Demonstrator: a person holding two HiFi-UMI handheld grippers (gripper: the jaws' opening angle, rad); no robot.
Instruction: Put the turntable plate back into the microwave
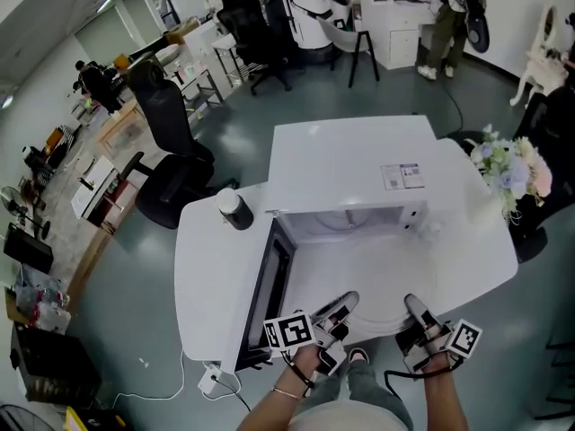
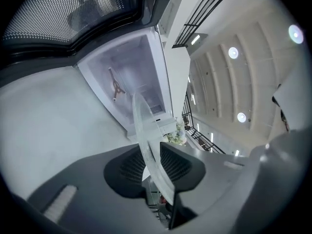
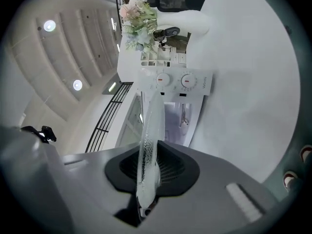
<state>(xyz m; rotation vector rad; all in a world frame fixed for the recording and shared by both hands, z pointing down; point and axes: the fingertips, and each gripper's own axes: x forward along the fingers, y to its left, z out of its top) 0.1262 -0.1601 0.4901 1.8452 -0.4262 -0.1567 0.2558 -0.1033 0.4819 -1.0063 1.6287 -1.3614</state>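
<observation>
The clear glass turntable plate (image 1: 375,311) hangs level between my two grippers at the near edge of the white table (image 1: 207,277). My left gripper (image 1: 340,316) is shut on its left rim and my right gripper (image 1: 415,318) on its right rim. The white microwave (image 1: 355,173) stands just beyond with its cavity (image 1: 359,232) open. The left gripper view has the plate (image 2: 146,135) edge-on between the left gripper's (image 2: 152,154) pads, facing the cavity and its roller ring (image 2: 116,86). In the right gripper view the plate (image 3: 148,140) runs between the right gripper's (image 3: 150,164) pads toward the knob panel (image 3: 174,81).
The microwave door (image 1: 269,285) stands swung out to the left, close beside my left gripper. A black-capped container (image 1: 234,209) sits on the table left of the microwave. Flowers (image 1: 512,171) stand at the table's right end. A black office chair (image 1: 169,164) is beyond the table.
</observation>
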